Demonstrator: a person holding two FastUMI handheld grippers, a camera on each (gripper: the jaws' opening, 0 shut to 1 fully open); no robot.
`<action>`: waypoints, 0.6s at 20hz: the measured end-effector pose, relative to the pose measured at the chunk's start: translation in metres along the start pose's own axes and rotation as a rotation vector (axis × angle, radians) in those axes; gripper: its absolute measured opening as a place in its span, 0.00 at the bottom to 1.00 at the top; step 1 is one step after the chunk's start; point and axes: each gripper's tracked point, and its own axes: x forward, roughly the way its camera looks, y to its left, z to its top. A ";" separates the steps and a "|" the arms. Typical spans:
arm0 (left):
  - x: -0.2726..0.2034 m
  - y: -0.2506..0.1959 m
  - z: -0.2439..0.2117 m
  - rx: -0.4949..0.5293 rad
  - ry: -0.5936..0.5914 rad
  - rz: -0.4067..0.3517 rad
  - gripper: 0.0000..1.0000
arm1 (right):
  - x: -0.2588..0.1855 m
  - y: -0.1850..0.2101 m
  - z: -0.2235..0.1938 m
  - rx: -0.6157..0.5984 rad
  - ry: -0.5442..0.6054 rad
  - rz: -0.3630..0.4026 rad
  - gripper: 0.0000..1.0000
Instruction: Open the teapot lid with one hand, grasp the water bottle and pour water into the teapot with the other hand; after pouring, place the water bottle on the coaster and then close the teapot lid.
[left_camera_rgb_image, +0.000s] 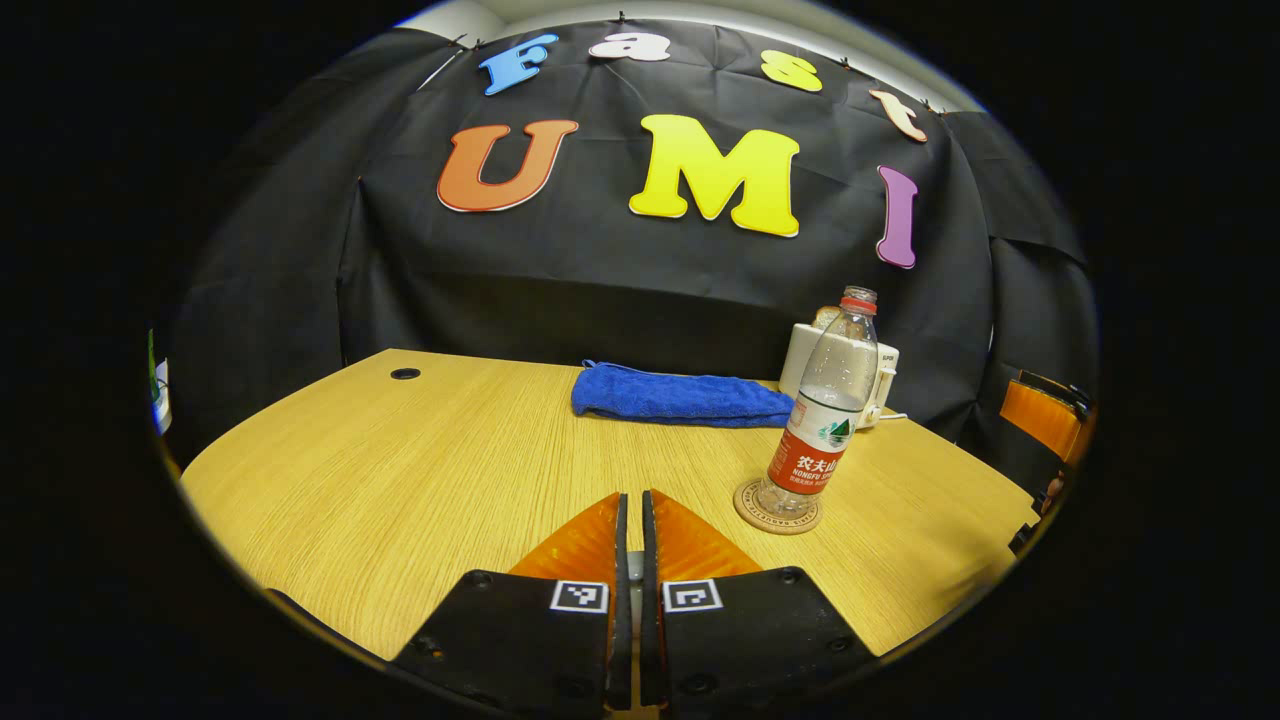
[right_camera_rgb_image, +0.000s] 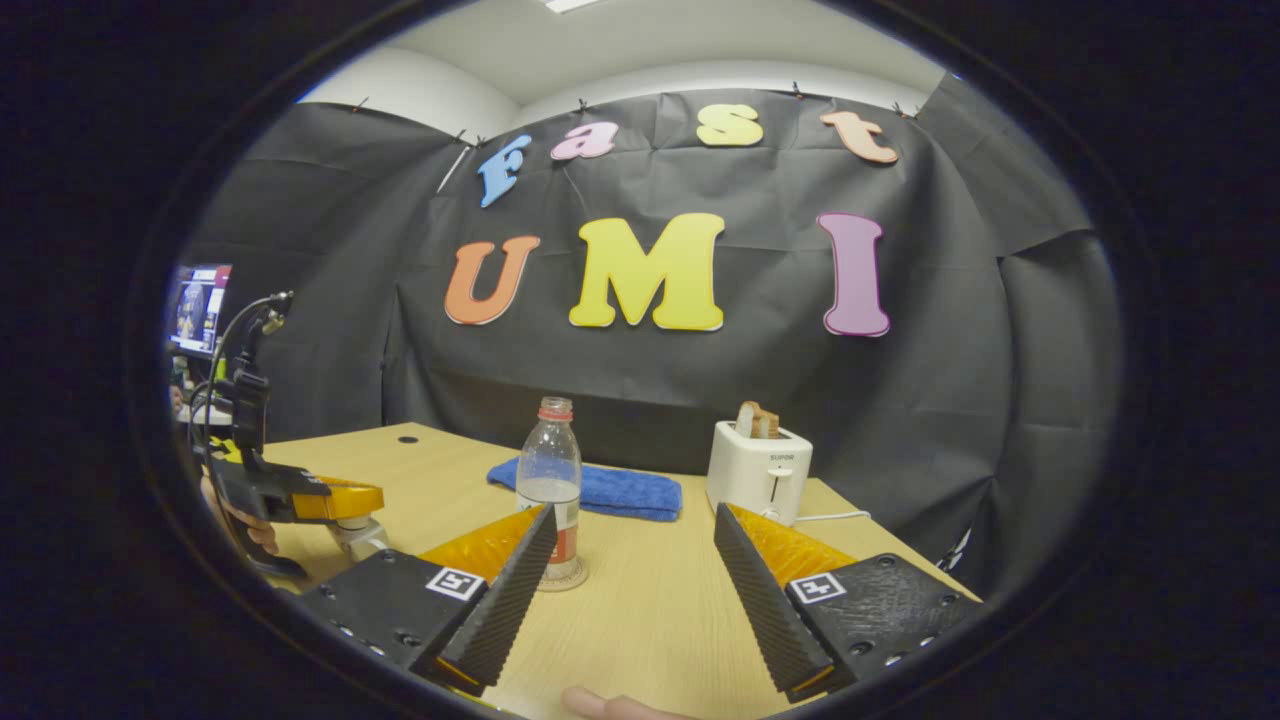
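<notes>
**Closing the teapot lid with the bottle parked**

Standing upright on the coaster (left_camera_rgb_image: 777, 507), the water bottle (left_camera_rgb_image: 825, 400) looks already set down, cap on, a little water in its base, so my reading is that pouring is over and the lid is the step in hand. Taking the bottle as landmark: the blue towel (left_camera_rgb_image: 680, 397) lies behind it to its left, the white toaster (right_camera_rgb_image: 759, 470) stands behind it to its right, and the wooden table (left_camera_rgb_image: 400, 480) carries all of them.

The right gripper (right_camera_rgb_image: 635, 570) hangs just in front of the bottle with its fingers spread wide, gripping nothing. The left gripper (left_camera_rgb_image: 630, 545) has its fingers clenched together with only a thin slit between them; nothing is visible in that slit. From the right gripper view it sits well to the left of the bottle, above a small pale object that may be part of the teapot, though I cannot tell.

To do this well, bring the lid down level over the opening, seat it gently, then release, keeping the right gripper back from the bottle so it stays on its coaster.
</notes>
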 end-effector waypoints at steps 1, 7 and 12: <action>0.001 0.002 -0.002 0.000 0.004 0.011 0.06 | 0.000 0.000 -0.001 -0.003 0.001 -0.002 0.98; 0.000 -0.002 -0.005 -0.009 0.013 0.002 0.11 | 0.001 0.003 -0.003 -0.019 0.008 0.000 0.95; -0.006 -0.007 0.001 0.014 0.016 -0.001 0.14 | -0.003 0.001 0.002 -0.040 0.006 -0.017 0.98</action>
